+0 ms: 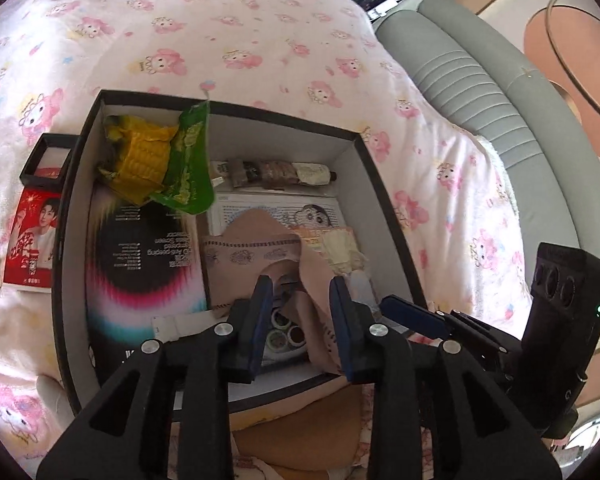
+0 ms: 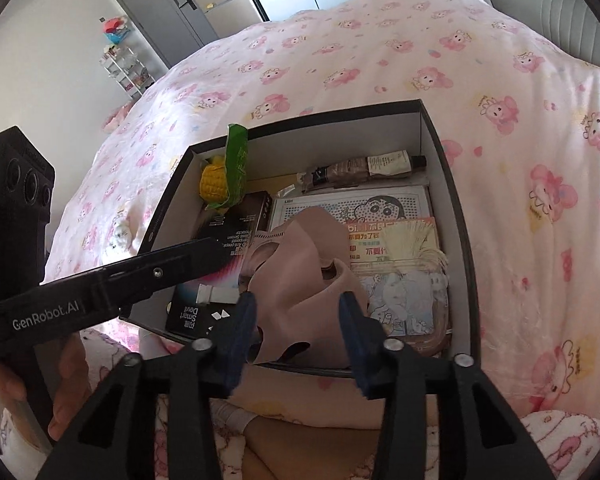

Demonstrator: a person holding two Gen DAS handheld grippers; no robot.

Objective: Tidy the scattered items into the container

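We held the left gripper (image 1: 302,288) over the near end of the box (image 1: 66,216), its blue-padded jaws partly apart; the pink garment (image 1: 256,248) lay under the gap, but we could not see either pad pressing on it. The right gripper (image 2: 298,304) stood with its jaws wide, the same pink garment (image 2: 300,248) humped up between them, and no pad closed on it there either. The garment sat inside the box, spread across the near middle.

Outward from there, at 9 o'clock of the garment in the left wrist view, lay a dark flat package (image 1: 140,264) with pink and white streaks. At 11 o'clock, in the far corner, stood a yellow corn-shaped toy (image 1: 142,160) with a green packet (image 1: 190,160) leaning on it. At 12 o'clock a tube (image 1: 284,172) lay along the far wall, and a printed cartoon sheet (image 1: 316,210) lay flat just beyond the garment.

Outside the box, at 9 o'clock, a red printed card (image 1: 32,244) and a small black tray (image 1: 46,160) rested on the pink patterned bedspread (image 1: 260,40). A hand (image 2: 66,392) gripped the left tool's handle at 8 o'clock in the right wrist view.
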